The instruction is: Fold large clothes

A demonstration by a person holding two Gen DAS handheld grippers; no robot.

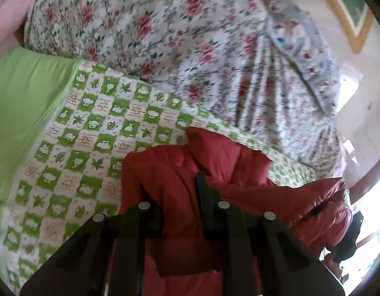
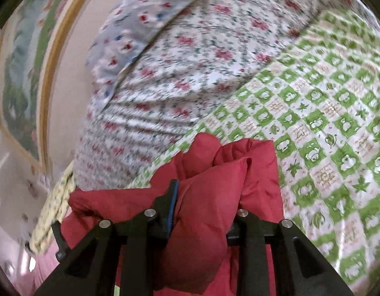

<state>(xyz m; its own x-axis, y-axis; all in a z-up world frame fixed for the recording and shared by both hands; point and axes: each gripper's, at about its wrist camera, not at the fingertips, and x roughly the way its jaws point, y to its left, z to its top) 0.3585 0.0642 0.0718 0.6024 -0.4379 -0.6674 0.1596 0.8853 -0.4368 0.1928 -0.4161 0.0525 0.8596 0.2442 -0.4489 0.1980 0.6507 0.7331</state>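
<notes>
Red padded jacket [image 1: 180, 172] hangs bunched over the bed's green checked sheet [image 1: 79, 133], a thick fold pinched in the right gripper [image 2: 204, 197] and another in the left gripper [image 1: 177, 197], fingers narrow on both, probably to carry the edge across for folding.

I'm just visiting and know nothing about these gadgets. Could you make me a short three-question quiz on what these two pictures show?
1. True or false: the red padded garment lies on a plain blue sheet.
2. Which gripper has the garment bunched between its fingers? A) only the left gripper B) only the right gripper C) both
3. Fill in: behind the green checked sheet lies a bulky quilt printed with ____.

Key
1. False: it lies on the green and white checked sheet.
2. C.
3. Flowers, red and pink ones.
</notes>
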